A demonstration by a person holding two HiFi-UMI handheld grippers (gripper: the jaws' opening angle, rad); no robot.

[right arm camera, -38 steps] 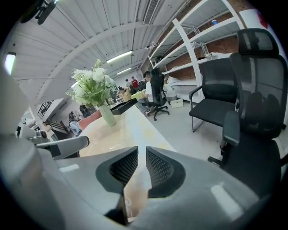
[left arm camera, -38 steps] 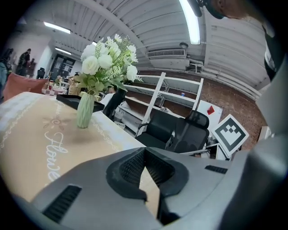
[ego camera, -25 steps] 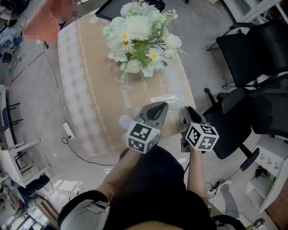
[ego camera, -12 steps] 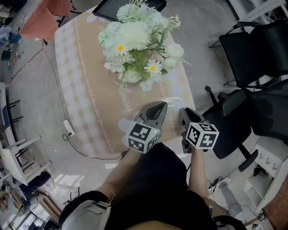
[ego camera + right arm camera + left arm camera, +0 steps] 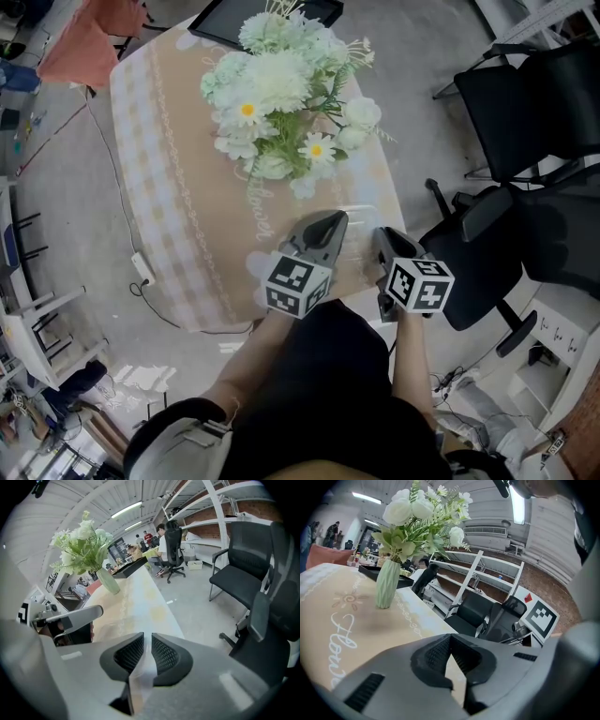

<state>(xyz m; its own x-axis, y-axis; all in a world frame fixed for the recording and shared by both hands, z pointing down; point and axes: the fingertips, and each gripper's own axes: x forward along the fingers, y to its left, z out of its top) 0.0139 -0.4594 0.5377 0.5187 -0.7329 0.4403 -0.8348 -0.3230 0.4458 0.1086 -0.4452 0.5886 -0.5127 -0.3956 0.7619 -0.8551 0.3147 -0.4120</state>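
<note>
Both grippers have edged nearer the vase of flowers (image 5: pixel 387 583), which looms larger. It stands mid-counter (image 5: pixel 178 141). A clear film (image 5: pixel 142 679) lies at the edge on the person's side of the vase. The right gripper (image 5: pixel 146 644) is pinched on that film. The left gripper (image 5: pixel 449 641) is closed at its tips, seemingly empty. This looks like drawing the film; next calls for a level, even pull.

A clear film (image 5: pixel 352 211) lies on the table (image 5: pixel 169 169) before the vase (image 5: pixel 387 583).
</note>
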